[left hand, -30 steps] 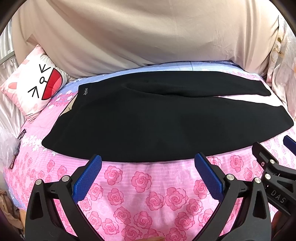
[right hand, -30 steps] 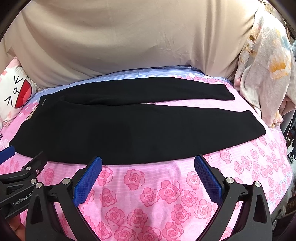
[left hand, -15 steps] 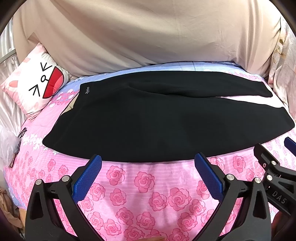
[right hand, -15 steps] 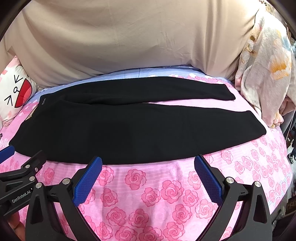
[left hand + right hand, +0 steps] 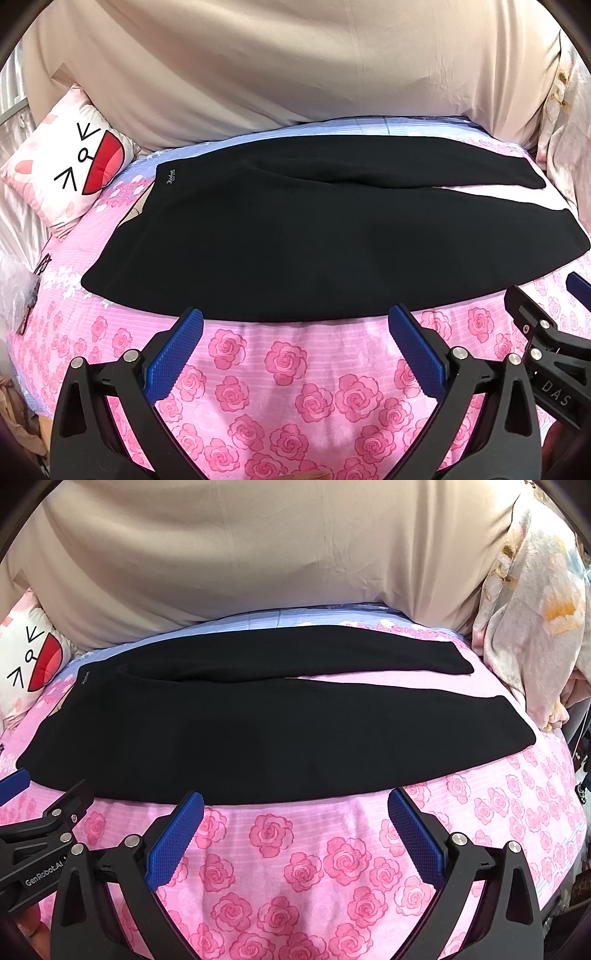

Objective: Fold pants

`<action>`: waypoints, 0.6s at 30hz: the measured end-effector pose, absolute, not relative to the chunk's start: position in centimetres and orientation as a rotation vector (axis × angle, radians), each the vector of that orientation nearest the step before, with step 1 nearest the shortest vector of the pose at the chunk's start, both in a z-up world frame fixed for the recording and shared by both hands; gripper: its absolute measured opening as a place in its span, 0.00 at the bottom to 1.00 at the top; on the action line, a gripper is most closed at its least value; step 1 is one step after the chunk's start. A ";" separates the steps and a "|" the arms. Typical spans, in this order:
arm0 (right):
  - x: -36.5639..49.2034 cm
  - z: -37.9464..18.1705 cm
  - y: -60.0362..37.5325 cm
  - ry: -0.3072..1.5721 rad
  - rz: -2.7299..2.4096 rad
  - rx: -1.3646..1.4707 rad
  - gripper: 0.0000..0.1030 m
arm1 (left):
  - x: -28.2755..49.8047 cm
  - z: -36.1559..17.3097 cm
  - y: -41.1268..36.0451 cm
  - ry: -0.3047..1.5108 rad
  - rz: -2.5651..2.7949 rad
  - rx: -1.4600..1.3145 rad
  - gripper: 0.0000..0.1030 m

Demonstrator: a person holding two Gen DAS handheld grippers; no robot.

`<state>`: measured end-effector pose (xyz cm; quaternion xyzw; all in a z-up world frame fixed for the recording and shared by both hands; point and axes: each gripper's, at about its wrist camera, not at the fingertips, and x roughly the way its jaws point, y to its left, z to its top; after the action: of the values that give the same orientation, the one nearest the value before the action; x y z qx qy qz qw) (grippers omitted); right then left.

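Left wrist view, read left to right: a crinkled clear plastic bag sat at the far left edge of the frame, and a cartoon-face pillow lay in the upper left against the beige backdrop sheet. The black pants lay flat across the centre of the frame on the pink rose-print bedsheet, waistband with a small label toward the left, both legs running to the right and splitting apart near the right side. The left gripper filled the bottom centre with its blue pads spread wide, nothing between them; its tips sat just short of the near hem edge of the pants, not touching the cloth. The other tool showed partly at the lower right edge. Right wrist view, left to right: the left tool entered at the lower left, the pillow at the upper left edge, the pants across the middle, and a floral blanket bunched in the upper right. The right gripper occupied the bottom centre, jaws likewise spread wide and empty, tips near the pants' near edge above bare sheet.
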<state>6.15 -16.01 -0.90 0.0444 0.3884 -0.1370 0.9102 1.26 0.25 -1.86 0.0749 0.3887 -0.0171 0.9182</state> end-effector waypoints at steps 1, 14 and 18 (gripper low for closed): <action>6.2 -0.9 -16.0 0.802 -0.281 0.092 0.95 | 1.4 -1.9 0.2 0.800 -0.035 0.155 0.95; 7.4 -1.4 -16.6 0.822 -0.275 0.103 0.95 | 2.5 -2.1 -0.8 0.805 -0.036 0.178 0.95; 7.9 -1.4 -17.4 0.819 -0.276 0.114 0.95 | 3.4 -2.1 -1.0 0.806 -0.027 0.177 0.95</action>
<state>7.87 -17.37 -1.42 0.0552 0.3967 -0.1339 0.9065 3.38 -0.96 -2.09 0.0862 0.3917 -0.0132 0.9160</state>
